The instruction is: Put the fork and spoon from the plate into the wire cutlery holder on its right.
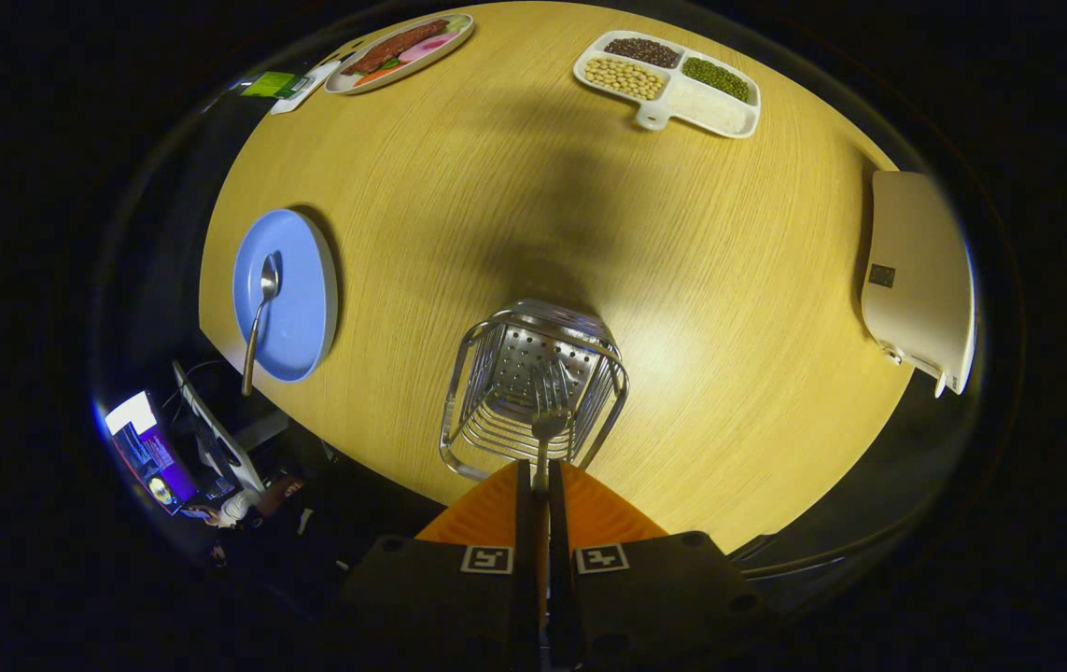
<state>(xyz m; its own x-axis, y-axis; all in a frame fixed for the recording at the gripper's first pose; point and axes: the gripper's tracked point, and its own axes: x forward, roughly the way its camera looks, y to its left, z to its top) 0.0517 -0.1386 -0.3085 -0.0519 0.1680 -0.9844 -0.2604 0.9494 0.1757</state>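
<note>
Directly above the wire cutlery holder (533,387) on the wooden desk (682,280), the gripper (540,485) has its fingers clamped together on the handle of the fork (544,429), whose tines point down into the holder's open top. Well to the left, the spoon (259,317) lies on the blue plate (295,308) near the desk's edge.

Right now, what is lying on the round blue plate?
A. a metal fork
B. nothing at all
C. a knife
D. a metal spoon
D: a metal spoon lies on the round blue plate, its handle sticking out over the rim. The metal fork is pinched between the fingers of the gripper, tines pointing down into the wire cutlery holder on the wooden table.
</note>
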